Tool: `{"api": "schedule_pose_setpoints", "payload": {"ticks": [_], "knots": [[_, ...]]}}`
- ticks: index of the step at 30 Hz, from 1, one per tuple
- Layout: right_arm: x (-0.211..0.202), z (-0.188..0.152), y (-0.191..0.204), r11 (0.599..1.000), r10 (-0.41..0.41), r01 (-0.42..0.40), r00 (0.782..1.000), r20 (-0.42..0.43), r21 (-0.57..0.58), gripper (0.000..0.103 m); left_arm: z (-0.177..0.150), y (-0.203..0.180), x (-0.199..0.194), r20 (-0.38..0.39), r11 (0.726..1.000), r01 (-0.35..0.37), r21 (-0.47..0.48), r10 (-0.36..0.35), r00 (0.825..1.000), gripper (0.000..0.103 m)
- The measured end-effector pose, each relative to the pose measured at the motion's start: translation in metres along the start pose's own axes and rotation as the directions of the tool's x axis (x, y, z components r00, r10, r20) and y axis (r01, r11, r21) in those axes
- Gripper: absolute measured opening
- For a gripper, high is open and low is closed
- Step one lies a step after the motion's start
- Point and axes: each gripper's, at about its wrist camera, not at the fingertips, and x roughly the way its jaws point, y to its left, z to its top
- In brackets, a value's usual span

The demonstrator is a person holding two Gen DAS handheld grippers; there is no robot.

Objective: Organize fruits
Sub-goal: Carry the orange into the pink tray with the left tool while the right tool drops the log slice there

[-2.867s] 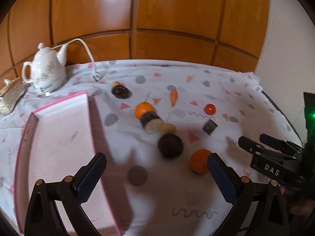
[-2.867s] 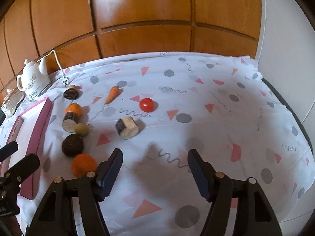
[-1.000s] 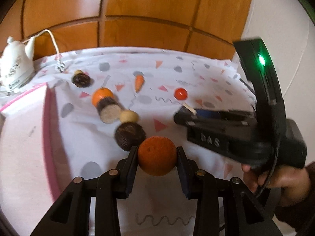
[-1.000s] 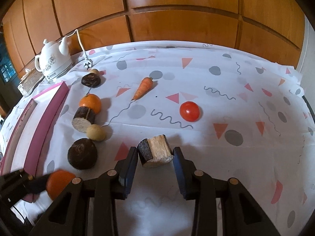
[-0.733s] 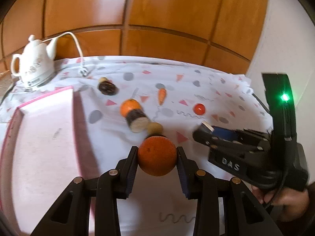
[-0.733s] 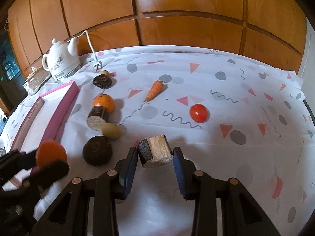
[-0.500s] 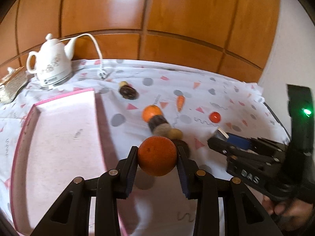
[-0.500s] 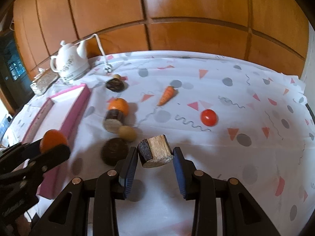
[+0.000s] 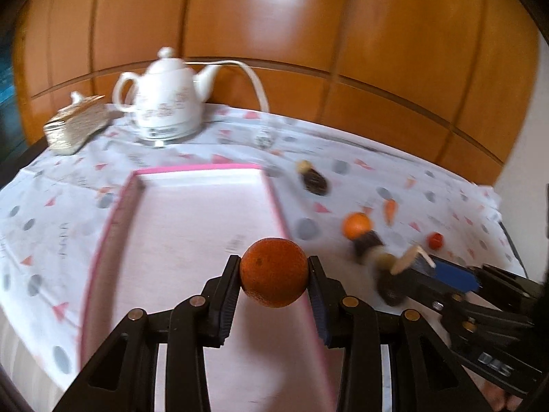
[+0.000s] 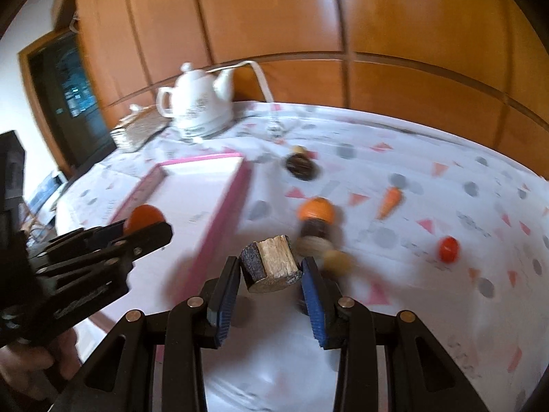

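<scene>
My left gripper (image 9: pixel 273 281) is shut on an orange (image 9: pixel 273 272) and holds it above the pink tray (image 9: pixel 192 226), near its right rim. It also shows in the right wrist view (image 10: pixel 147 228) with the orange (image 10: pixel 143 218). My right gripper (image 10: pixel 271 271) is shut on a cut brown fruit piece (image 10: pixel 271 263), held above the cloth just right of the tray (image 10: pixel 236 189). It also shows in the left wrist view (image 9: pixel 429 267). On the cloth lie a second orange (image 10: pixel 315 209), a carrot (image 10: pixel 389 201), a red tomato (image 10: pixel 448 249) and a dark fruit (image 10: pixel 301 166).
A white kettle (image 9: pixel 166 103) with a cord stands at the back, with a gold box (image 9: pixel 77 127) to its left. Wooden panels rise behind the table. More dark and pale fruit pieces (image 10: pixel 317 237) lie in a row beside the second orange.
Both grippers have swung left toward the pink tray, each carrying its piece. The left gripper now holds the orange over the tray; earlier it was over the cloth.
</scene>
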Motion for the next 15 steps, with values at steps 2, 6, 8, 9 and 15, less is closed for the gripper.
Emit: {"api": "schedule_pose_setpoints", "payload": {"ticks": [2, 6, 8, 9, 15], "knots": [[0.005, 0.008, 0.015, 0.999, 0.045, -0.045, 0.999, -0.005, -0.026, 0.037, 0.003, 0.016, 0.0, 0.002, 0.999, -0.031, -0.031, 0.031, 1.0, 0.038], [0.015, 0.017, 0.043, 0.991, 0.104, -0.105, 0.995, -0.013, -0.089, 0.037, 0.004, 0.047, 0.004, -0.007, 0.992, -0.095, -0.087, 0.095, 0.995, 0.038], [0.021, 0.019, 0.053, 0.987, 0.113, -0.115, 0.993, -0.019, -0.11, 0.037, 0.003, 0.061, 0.005, -0.012, 0.986, -0.126, -0.107, 0.125, 0.992, 0.038], [0.025, 0.02, 0.058, 0.986, 0.119, -0.121, 0.993, -0.023, -0.117, 0.037, 0.003, 0.063, 0.005, -0.013, 0.985, -0.133, -0.11, 0.132, 0.991, 0.038], [0.051, 0.028, 0.079, 0.98, 0.146, -0.153, 0.987, -0.068, -0.124, 0.037, 0.006, 0.08, 0.013, -0.034, 0.977, -0.171, -0.129, 0.168, 0.985, 0.039]]}}
